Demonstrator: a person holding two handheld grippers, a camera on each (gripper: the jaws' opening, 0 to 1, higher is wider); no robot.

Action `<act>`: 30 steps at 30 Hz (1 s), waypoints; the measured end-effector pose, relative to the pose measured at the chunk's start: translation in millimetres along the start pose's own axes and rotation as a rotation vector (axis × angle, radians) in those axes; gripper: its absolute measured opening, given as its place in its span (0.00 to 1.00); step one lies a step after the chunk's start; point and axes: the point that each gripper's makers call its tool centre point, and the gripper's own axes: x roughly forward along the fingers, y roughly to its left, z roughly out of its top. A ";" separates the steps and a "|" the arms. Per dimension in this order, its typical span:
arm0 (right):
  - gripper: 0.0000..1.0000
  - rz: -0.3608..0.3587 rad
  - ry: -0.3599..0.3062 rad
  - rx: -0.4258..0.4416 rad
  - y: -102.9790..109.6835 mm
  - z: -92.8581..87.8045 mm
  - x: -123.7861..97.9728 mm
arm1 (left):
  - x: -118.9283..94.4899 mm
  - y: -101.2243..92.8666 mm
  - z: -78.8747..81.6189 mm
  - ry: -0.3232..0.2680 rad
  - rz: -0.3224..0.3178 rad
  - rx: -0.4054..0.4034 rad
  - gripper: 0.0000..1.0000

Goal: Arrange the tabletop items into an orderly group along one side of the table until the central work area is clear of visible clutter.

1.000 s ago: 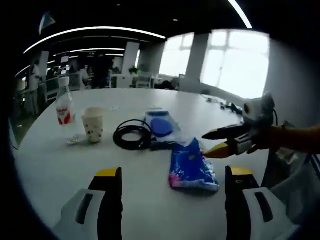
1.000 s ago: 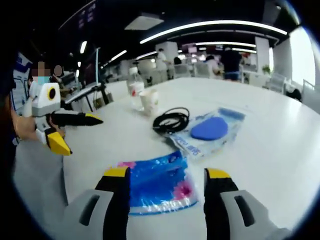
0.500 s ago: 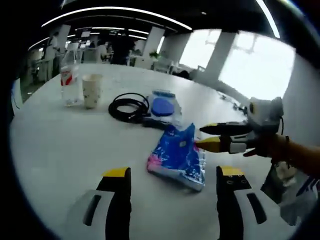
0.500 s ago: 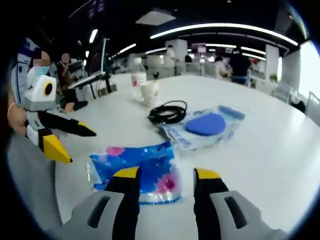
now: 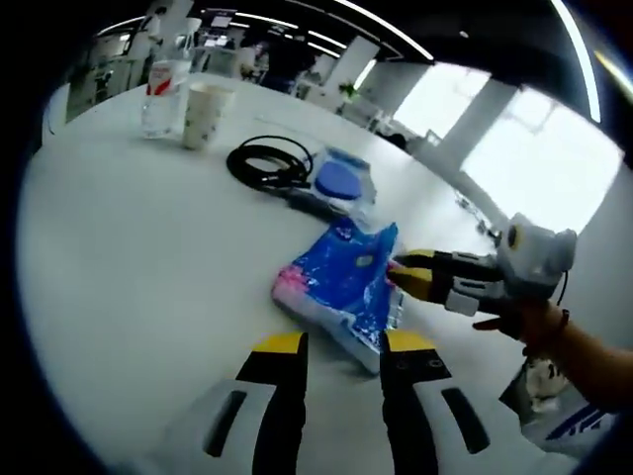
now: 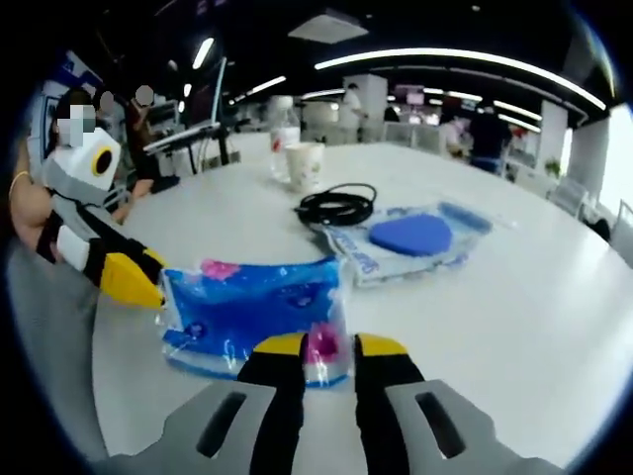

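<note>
Blue pack flat on table, just this side of cable. Left gripper jaws nearly closed at one end, right gripper same at other end; actual pinch unclear. Looks light, floppy, slick film, so grab edge seam.

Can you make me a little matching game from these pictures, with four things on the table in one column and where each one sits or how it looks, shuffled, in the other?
Things:
1. blue packet
2. black cable
3. paper cup
4. blue pad

Descriptions:
A. stands upright beside the clear bottle at the far end of the table
B. lies coiled between the cup and the clear wrapper
C. lies flat with a gripper at each of two edges
D. sealed inside a clear wrapper

Pairs: 1-C, 2-B, 3-A, 4-D
</note>
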 end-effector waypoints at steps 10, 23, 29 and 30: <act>0.03 -0.020 0.001 0.039 -3.9 -6.9 -9.7 | 0.4 -2.8 -0.9 0.004 -0.025 -0.058 0.07; 0.00 -0.016 0.026 0.055 12.3 -13.5 -25.9 | -7.2 2.5 1.4 0.029 -0.015 -0.084 0.01; 0.00 -0.020 0.032 0.038 16.9 -13.0 -32.6 | -9.1 1.0 -1.6 0.050 -0.017 -0.081 0.00; 0.00 -0.018 0.031 0.035 17.3 -13.2 -33.8 | -9.6 0.9 -1.6 0.053 -0.018 -0.083 0.00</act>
